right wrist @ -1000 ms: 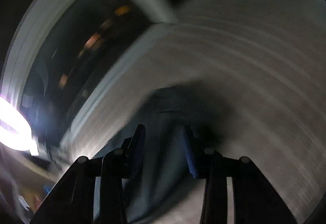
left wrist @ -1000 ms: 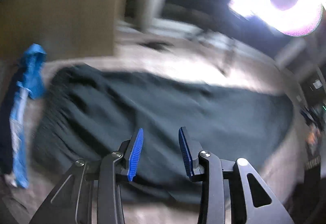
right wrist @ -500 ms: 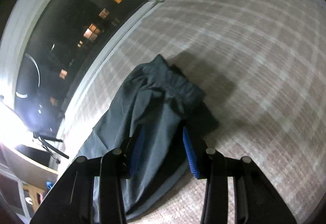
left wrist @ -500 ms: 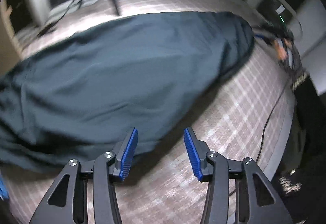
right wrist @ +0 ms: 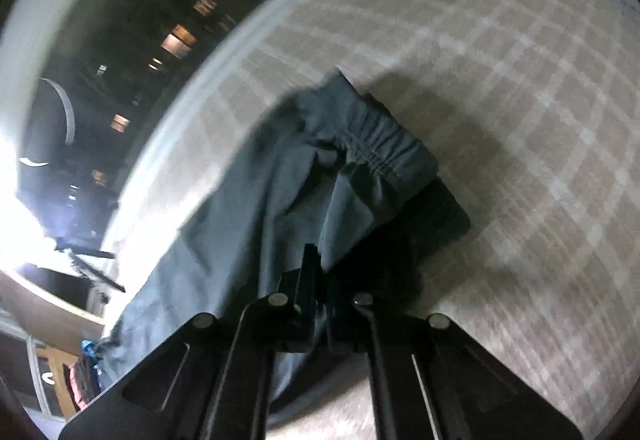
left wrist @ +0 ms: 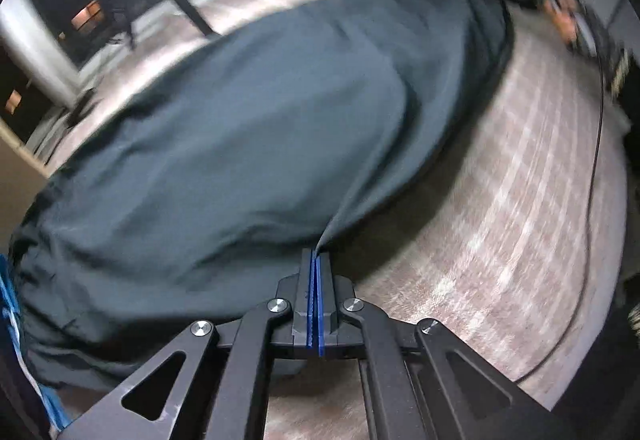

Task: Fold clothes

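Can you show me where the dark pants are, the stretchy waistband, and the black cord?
dark pants (left wrist: 248, 144): left wrist view, middle of the spread fabric.
stretchy waistband (right wrist: 376, 144): right wrist view, gathered elastic edge.
black cord (left wrist: 596, 144): left wrist view, along its length, right side.

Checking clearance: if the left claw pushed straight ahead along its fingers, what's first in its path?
The dark teal garment itself. The left claw is already shut on its edge, so going forward would bunch the cloth ahead. Beyond that lies the plaid surface; depth is unclear.
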Available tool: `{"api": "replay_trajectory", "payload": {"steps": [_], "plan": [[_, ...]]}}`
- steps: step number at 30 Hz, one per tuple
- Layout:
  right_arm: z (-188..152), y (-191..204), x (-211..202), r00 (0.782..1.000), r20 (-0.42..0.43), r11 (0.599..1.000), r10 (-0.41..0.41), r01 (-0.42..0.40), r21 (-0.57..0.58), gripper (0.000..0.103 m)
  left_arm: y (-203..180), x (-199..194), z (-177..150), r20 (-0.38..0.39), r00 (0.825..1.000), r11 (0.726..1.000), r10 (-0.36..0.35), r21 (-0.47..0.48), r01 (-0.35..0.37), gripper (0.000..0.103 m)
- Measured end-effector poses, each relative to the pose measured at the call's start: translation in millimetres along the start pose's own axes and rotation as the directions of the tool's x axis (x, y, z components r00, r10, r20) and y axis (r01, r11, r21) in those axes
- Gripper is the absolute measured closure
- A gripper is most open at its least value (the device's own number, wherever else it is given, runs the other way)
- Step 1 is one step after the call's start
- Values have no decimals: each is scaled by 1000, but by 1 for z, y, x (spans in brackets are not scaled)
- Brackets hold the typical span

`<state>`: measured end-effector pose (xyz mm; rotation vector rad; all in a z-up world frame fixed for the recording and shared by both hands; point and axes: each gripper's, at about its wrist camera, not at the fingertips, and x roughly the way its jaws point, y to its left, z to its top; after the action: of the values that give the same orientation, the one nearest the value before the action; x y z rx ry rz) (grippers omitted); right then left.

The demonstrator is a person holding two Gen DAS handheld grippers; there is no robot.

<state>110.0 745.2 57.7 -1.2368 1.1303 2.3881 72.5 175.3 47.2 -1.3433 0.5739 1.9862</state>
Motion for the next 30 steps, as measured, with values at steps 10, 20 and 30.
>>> {"api": "replay_trajectory", "payload": {"steps": [10, 20, 30], "plan": [[-20, -57, -14, 998, 5, 979, 56, -56, 194, 60, 34, 8, -24, -64, 997, 992, -39, -123, 30, 85], [4, -1, -14, 980, 141, 984, -139, 153, -92, 57, 14, 17, -20, -64, 996, 995, -64, -75, 59, 75], [34, 29, 15, 889, 210, 828, -408, 456, -326, 93, 31, -16, -41, -9, 1000, 989, -30, -144, 28, 59]]}}
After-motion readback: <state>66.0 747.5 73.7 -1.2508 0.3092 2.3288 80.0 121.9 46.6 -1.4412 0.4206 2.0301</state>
